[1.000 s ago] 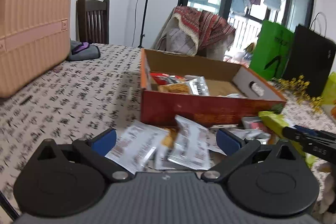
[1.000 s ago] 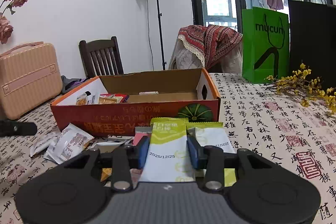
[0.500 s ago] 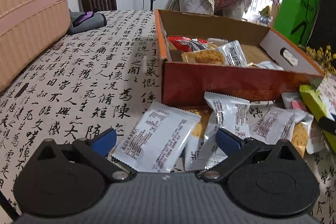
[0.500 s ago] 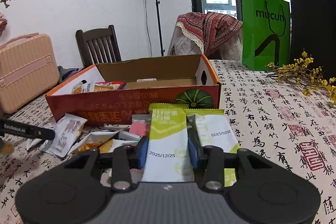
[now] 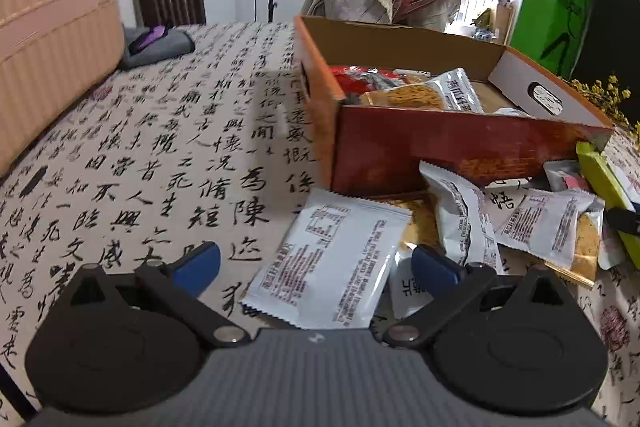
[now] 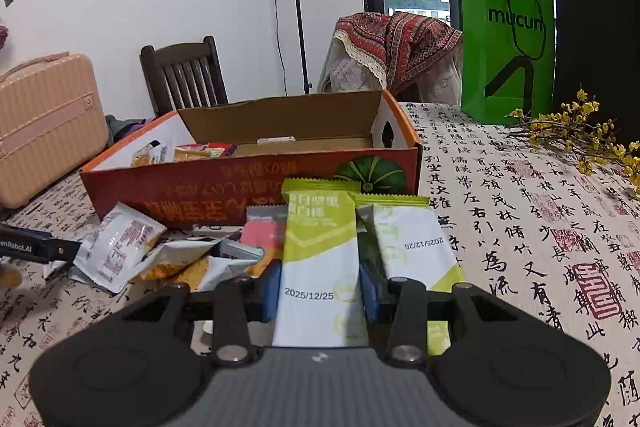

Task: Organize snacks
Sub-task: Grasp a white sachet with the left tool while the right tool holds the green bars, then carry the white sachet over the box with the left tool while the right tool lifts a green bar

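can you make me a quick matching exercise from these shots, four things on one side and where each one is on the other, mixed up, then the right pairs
Things:
1. green and white packet
2. white packet
3. red packet
4. yellow flower sprig

Places:
A. inside the orange box
B. flat on the tablecloth between the open fingers of the left claw
C. on the tablecloth in front of the green bag
D. clamped in the right claw

Pairs: 1-D, 2-B, 3-A, 4-C
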Tool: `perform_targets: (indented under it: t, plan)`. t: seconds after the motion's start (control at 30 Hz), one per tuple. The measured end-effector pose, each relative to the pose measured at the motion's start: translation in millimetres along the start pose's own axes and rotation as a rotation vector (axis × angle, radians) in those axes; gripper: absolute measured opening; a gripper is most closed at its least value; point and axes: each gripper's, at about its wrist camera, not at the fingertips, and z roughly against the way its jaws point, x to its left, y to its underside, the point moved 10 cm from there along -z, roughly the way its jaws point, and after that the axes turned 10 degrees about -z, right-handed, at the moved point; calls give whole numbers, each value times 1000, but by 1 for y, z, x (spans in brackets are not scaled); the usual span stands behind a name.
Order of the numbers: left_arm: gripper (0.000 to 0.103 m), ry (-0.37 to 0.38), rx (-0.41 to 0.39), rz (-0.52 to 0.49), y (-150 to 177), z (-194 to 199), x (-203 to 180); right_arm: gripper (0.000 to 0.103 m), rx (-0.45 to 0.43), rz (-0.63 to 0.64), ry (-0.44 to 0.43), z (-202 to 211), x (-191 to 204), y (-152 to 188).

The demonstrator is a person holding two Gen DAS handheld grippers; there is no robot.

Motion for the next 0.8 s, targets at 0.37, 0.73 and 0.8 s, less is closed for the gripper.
perform_targets:
  t: [0.37, 0.73, 0.8]
  plan:
    - [55, 26, -71, -9, -5, 13, -5, 40, 24, -3, 7, -5, -1, 2]
    - [54, 2, -153, 6, -9, 37, -4, 40, 25, 8, 19, -6, -1, 3]
    - [54, 1, -172, 7, -10, 43, -5, 40, 28, 14, 22, -7, 0, 3]
